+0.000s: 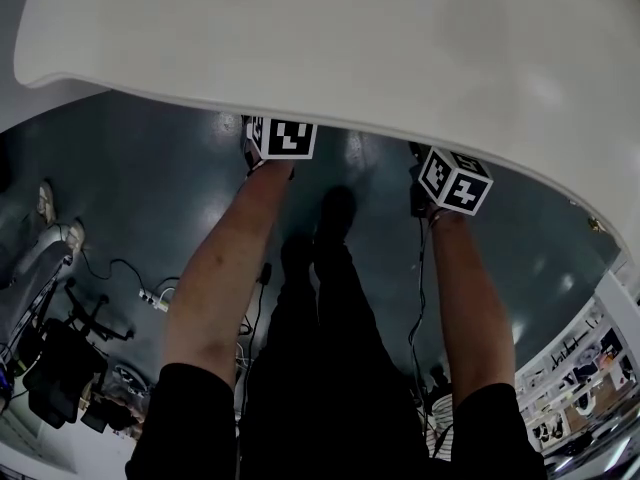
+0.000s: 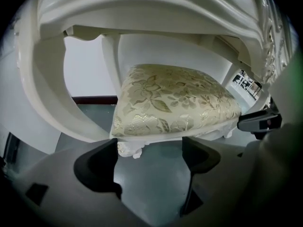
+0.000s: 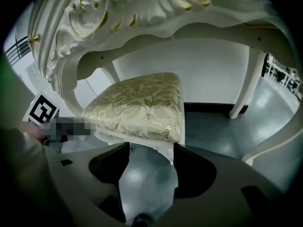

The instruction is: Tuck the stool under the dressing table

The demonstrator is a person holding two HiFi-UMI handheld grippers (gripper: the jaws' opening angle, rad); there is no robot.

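Both wide open, our left hand-held gripper (image 2: pixel 149 146) and right hand-held gripper (image 3: pixel 150 148) face the stool (image 2: pixel 175 98) under the desk (image 1: pixel 300 38); reckon we nudge deeper.

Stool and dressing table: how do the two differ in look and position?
The stool has a soft seat of gold floral fabric. The dressing table is hard cream wood with gilt carving. The stool stands low, and the dressing table's arched front spans above it. Both have cream-white carved frames.
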